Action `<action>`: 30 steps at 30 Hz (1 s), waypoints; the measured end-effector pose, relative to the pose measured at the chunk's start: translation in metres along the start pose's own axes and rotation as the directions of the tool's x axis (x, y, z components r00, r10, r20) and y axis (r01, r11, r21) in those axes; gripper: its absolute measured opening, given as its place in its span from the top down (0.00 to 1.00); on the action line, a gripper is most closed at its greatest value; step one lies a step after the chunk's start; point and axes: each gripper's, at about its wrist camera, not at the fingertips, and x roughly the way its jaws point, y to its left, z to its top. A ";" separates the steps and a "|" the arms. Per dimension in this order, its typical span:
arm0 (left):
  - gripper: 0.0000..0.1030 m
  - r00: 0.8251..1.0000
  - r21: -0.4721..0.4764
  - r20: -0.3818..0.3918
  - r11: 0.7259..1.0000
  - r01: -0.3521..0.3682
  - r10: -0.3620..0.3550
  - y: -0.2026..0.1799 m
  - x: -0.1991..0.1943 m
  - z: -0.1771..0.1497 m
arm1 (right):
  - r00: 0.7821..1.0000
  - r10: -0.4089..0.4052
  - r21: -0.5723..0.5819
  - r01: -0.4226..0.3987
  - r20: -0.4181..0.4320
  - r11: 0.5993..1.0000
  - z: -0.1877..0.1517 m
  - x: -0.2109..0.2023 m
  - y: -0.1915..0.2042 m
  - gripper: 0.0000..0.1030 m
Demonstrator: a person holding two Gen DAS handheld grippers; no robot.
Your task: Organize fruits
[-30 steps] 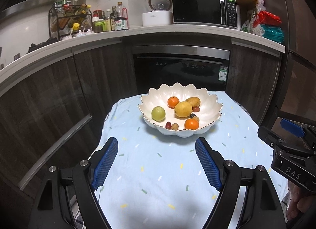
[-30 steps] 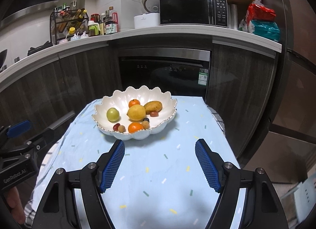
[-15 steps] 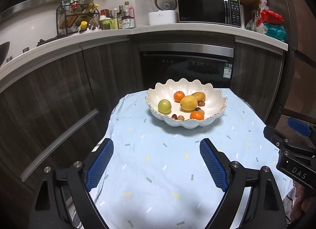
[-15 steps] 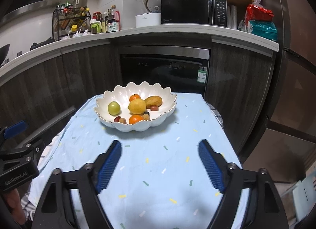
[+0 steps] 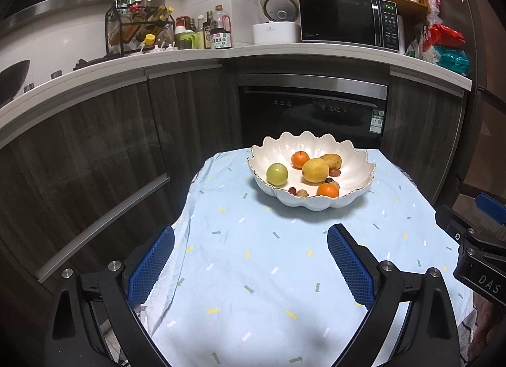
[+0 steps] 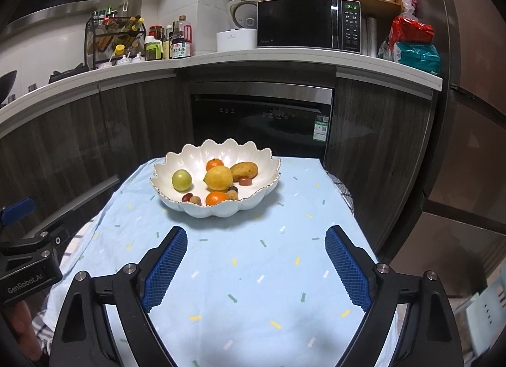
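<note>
A white scalloped bowl (image 5: pixel 351 164) (image 6: pixel 196 161) stands at the far end of a small table. It holds a green apple (image 5: pixel 277 174) (image 6: pixel 181 180), a yellow lemon (image 5: pixel 315 170) (image 6: pixel 219 177), two oranges (image 5: pixel 327 190) (image 6: pixel 216 198), a small mango (image 5: pixel 332 160) (image 6: pixel 244 169) and several small dark and tan fruits. My left gripper (image 5: pixel 250 240) hangs over the near part of the cloth, jaws opening wide, nothing between them. My right gripper (image 6: pixel 256 242) does the same on the right side, jaws opening and empty. Each gripper shows at the edge of the other's view.
The table wears a light blue cloth (image 5: pixel 284 256) with small coloured dashes. Dark cabinets and a built-in dishwasher (image 5: pixel 313 110) stand right behind it. The counter above carries bottles, a rice cooker (image 5: pixel 278 15) and a microwave (image 5: pixel 348 20). A fridge (image 6: pixel 468 114) rises at the right.
Both grippers' jaws have spread wider. The bowl sits higher and farther off in both views, as both grippers drew back a little from it.
</note>
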 end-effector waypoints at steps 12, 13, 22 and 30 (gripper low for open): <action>0.00 1.000 -0.011 0.004 1.000 -0.005 0.005 0.002 0.001 0.000 | 1.000 -0.004 0.002 0.004 0.002 1.000 0.000 0.001 0.001 0.11; 0.00 1.000 -0.011 0.004 1.000 -0.004 0.004 0.002 0.000 0.000 | 1.000 -0.004 0.002 0.004 0.002 1.000 0.001 0.001 0.001 0.11; 0.00 1.000 -0.011 0.002 1.000 -0.004 0.004 0.001 0.001 0.000 | 1.000 -0.002 0.001 0.002 -0.001 1.000 0.000 0.002 0.001 0.11; 0.00 1.000 -0.015 0.000 1.000 0.007 -0.007 0.001 0.001 -0.003 | 1.000 -0.004 0.003 0.004 0.004 1.000 -0.001 0.001 0.002 0.11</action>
